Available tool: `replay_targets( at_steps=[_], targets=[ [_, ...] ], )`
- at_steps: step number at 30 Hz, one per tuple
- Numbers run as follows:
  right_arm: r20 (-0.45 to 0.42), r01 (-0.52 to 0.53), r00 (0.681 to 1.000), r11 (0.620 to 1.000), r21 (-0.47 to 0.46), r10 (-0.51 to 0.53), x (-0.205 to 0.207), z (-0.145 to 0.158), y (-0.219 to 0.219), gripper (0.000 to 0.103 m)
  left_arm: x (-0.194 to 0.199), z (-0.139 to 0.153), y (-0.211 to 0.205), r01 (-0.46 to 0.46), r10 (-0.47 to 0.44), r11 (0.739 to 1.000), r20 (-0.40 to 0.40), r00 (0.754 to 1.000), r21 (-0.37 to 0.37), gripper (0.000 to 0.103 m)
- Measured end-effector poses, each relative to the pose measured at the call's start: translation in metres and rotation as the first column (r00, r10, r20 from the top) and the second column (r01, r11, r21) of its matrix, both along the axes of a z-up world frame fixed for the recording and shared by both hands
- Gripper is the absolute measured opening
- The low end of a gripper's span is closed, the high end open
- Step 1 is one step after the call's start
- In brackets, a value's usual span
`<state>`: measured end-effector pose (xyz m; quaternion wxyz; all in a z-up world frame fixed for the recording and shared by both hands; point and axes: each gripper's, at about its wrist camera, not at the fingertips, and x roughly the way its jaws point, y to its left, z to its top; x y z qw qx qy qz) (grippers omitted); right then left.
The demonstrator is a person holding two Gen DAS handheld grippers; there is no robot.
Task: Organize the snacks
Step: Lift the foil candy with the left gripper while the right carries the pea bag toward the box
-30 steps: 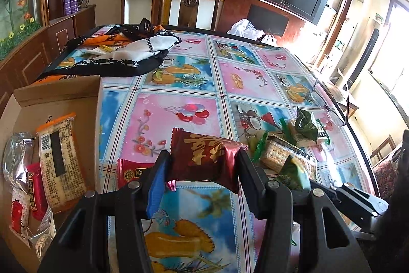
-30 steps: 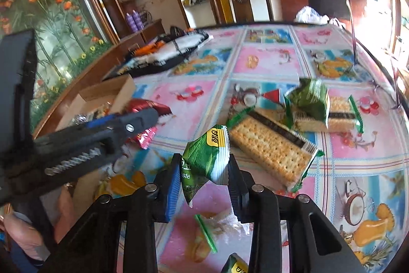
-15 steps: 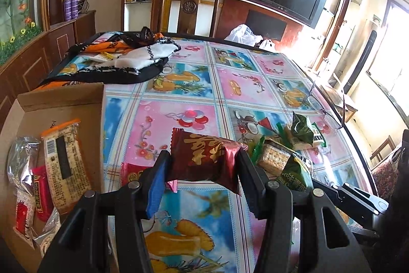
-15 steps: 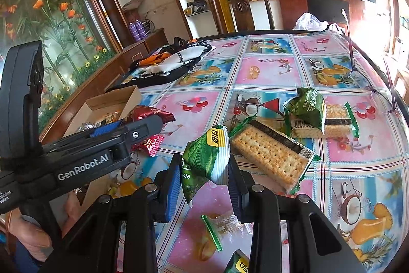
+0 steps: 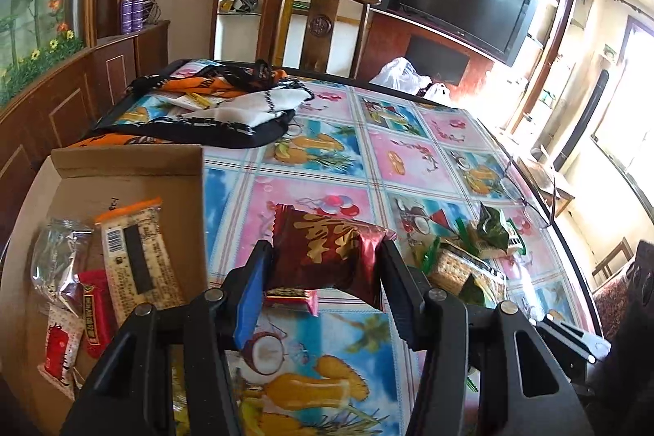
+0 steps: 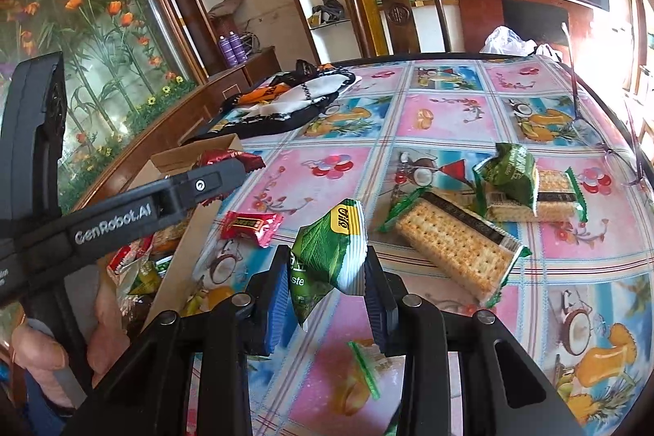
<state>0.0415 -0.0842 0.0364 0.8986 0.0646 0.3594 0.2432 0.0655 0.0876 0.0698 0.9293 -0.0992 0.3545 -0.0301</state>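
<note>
Both grippers have drifted toward the cardboard box (image 5: 122, 170) over the last second, and the box looks bigger and closer in the left view than it did before. We're holding a snack on each side. Our left gripper (image 5: 327, 268) has its jaws clamped on the dark red packet (image 5: 327, 252), up in the air just beside the box's near wall, not over the opening yet as far as we can tell. Our right gripper (image 6: 327, 272) is squeezed onto the green packet (image 6: 327, 252), further out from the box, hanging above the tablecloth (image 6: 449, 117)

Progress-wise we'd call it roughly halfway. Already in the box: an orange-edged cracker pack (image 5: 135, 252), a couple of small red packets (image 5: 92, 309) and a clear wrapper (image 5: 57, 256), plus more we can't make out properly.

Still out on the table: a small red candy (image 6: 251, 225) right next to the box, then well away from it a long cracker pack (image 6: 453, 248), a second cracker pack (image 6: 547, 195) with another green bag (image 6: 511, 166) on top of it, and a green-trimmed wrapper (image 6: 363, 366) under the right gripper. So two drops coming up, then probably four or five more pickups
</note>
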Motion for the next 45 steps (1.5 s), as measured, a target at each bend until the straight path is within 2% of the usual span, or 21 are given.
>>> replay_targets(
  at_steps=[14, 23, 31, 45],
  targets=[
    [0.033, -0.053, 0.998, 0.998, 0.031, 0.052, -0.014, 0.003, 0.028, 0.036, -0.001, 0.008, 0.037, -0.071, 0.072, 0.997, 0.021, 0.997, -0.044, 0.052],
    [0.039, -0.125, 0.992, 0.99, 0.061, 0.123, -0.029, 0.002, 0.061, 0.037, -0.005, 0.013, 0.071, -0.153, 0.156, 0.986, 0.031, 0.987, -0.065, 0.052],
    [0.062, -0.204, 0.978, 0.978, 0.049, 0.201, -0.047, 0.002, 0.093, 0.037, -0.007, 0.01, 0.112, -0.241, 0.243, 0.967, 0.002, 0.97, -0.087, 0.052],
    [0.06, -0.25, 0.967, 0.966, 0.064, 0.246, -0.048, 0.001, 0.118, 0.037, -0.003, -0.006, 0.166, -0.354, 0.347, 0.932, -0.084, 0.934, -0.082, 0.052]
  ],
)
